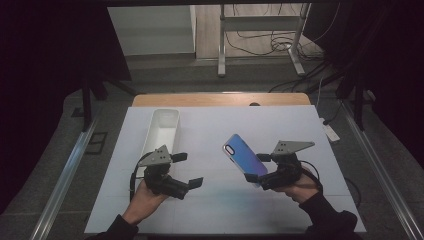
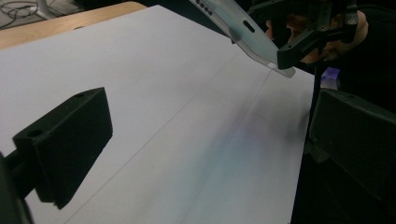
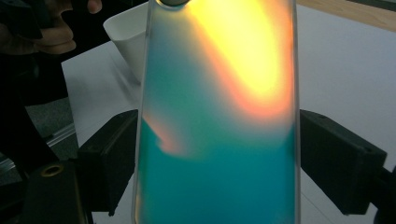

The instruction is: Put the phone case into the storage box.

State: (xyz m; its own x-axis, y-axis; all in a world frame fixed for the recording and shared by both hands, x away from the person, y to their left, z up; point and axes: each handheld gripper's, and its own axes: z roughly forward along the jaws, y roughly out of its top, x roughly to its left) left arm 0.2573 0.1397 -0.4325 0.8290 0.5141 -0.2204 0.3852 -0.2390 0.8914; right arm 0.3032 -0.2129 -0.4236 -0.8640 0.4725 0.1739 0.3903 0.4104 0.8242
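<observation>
Iridescent blue and purple in the high view, the phone case [image 1: 243, 158] sat pinched across its width in your right tool [image 1: 256, 167], one black jaw on each long edge. It was lifted clear of the desk [image 1: 210, 130] and tilted, its camera cutout at the upper end, pointing away from you and to the left. In the right gripper view the same phone case [image 3: 219, 121] showed teal low down and yellow-orange higher up, with a jaw pressed against either side of it.

Your left tool [image 1: 187, 170] was spread wide with nothing between its jaws, held just above the white sheet that covered the desk. In the left gripper view the jaws stood far apart over bare white surface, and the phone case [image 2: 243, 32] hung in the right tool [image 2: 292, 53] at the top right, well apart from them.

A long white tray [image 1: 162, 127] lay on the left half of the desk, just beyond your left tool. In the right gripper view its rim [image 3: 122, 28] appeared behind the phone case, at the upper left. Your two tools were well apart, the left one near the tray, the right one over the right half of the desk.
</observation>
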